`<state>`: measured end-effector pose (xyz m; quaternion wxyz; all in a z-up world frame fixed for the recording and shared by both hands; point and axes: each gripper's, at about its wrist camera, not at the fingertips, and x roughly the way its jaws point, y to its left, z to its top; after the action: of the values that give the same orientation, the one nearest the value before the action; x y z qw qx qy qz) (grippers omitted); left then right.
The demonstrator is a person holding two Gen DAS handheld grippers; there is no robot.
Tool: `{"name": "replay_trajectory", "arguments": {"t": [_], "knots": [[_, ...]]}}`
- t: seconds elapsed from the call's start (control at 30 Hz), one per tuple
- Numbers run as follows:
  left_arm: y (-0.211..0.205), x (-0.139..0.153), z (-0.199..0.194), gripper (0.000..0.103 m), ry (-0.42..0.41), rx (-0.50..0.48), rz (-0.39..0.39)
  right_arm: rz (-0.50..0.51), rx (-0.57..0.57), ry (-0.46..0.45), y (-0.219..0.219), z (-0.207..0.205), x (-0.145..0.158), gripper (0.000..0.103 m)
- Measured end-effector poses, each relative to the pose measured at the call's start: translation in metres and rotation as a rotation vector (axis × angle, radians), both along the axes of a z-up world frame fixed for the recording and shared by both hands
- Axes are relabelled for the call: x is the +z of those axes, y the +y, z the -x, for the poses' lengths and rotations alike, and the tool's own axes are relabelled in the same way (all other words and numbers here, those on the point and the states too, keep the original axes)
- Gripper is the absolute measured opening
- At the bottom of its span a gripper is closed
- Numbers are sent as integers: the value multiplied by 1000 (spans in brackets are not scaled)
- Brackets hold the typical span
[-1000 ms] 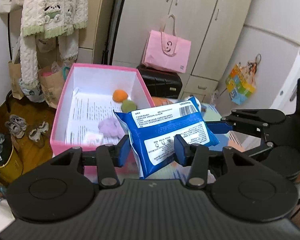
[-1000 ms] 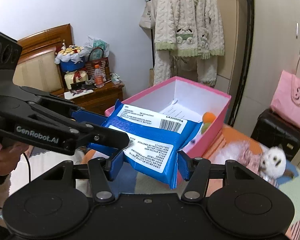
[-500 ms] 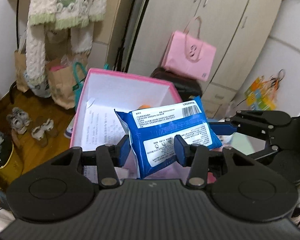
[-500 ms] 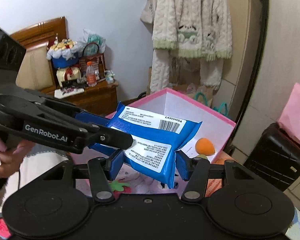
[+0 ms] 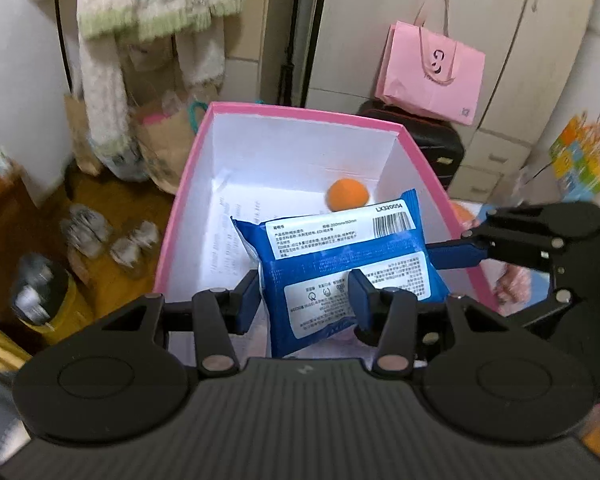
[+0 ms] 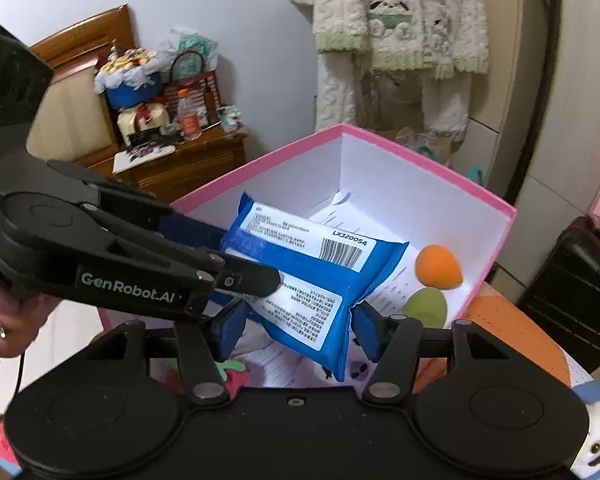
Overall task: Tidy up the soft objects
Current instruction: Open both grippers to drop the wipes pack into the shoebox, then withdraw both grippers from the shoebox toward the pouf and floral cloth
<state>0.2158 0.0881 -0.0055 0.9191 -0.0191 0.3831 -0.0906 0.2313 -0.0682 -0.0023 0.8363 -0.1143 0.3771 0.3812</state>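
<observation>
Blue wet-wipe pack (image 5: pixel 340 268) hangs over the open pink box (image 5: pixel 300 110), pinched by the left hand-held gripper (image 5: pixel 300 300) and the right hand-held gripper (image 6: pixel 296 326) together. It is best lowered level before both release. Free floor lies toward the box's left wall; an orange sponge (image 6: pixel 438 267) and a green one (image 6: pixel 425 307) fill the far right corner.

Both cams sit just behind their own hand-held gripper, tilted steeply down, v. close to the pink box (image 5: pixel 182 216). Left wrist cam faces the wardrobe w/ pink bag (image 5: pixel 430 76) at 1 o'clock; right wrist cam faces the nightstand (image 6: pixel 180 164) at 10 o'clock. Shared: pink box (image 6: pixel 420 156), blue wipes pack (image 5: pixel 340 256) (image 6: pixel 320 276), orange sponge (image 5: pixel 347 195) (image 6: pixel 438 267), hanging fleece robe (image 5: pixel 160 8) (image 6: pixel 400 20).
</observation>
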Motion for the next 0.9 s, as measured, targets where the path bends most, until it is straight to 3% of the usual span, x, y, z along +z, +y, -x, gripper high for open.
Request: {"name": "replay_trajectory", "arguments": {"t": [0.13, 0.47, 0.9], "knots": [[-4, 3, 9, 49, -39, -7, -81, 23, 39, 12, 8, 0, -5, 66], [12, 25, 46, 50, -61, -37, -38, -3, 49, 37, -10, 21, 9, 67], [11, 58, 105, 54, -59, -139, 42, 31, 24, -68, -30, 83, 47, 67]]}}
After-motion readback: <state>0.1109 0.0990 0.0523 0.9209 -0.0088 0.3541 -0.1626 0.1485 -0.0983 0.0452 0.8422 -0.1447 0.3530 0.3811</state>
